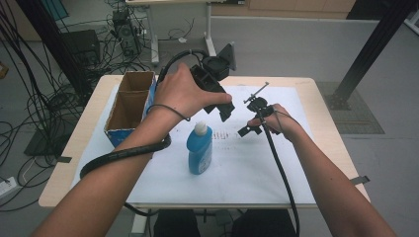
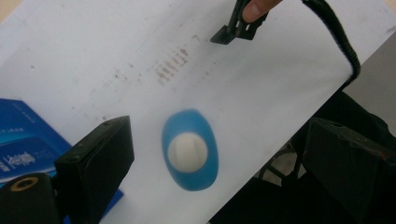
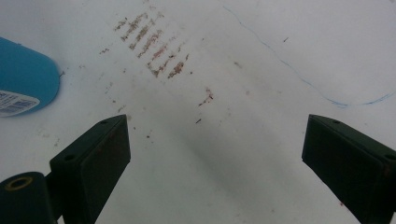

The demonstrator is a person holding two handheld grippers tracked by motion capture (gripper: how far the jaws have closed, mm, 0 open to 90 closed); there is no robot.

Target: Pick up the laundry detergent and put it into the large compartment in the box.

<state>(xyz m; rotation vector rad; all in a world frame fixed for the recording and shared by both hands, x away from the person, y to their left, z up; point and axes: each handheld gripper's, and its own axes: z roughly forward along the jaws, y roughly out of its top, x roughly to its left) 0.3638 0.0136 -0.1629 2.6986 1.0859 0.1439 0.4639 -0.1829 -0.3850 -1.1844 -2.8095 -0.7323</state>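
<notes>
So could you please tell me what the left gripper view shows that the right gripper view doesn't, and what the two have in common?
Left gripper view alone: the blue plastic bottle's white round cap seen from straight above, the blue printed carton, and the other hand's black tongs. Right gripper view alone: a thin blue pen line and the bottle's white label. Both share the white paper sheet, the brown smudged marks, the blue bottle and open jaws.

grey floor [image 1: 296, 44], tangled cables [image 1: 29, 98], wooden table [image 1: 64, 163]
</notes>
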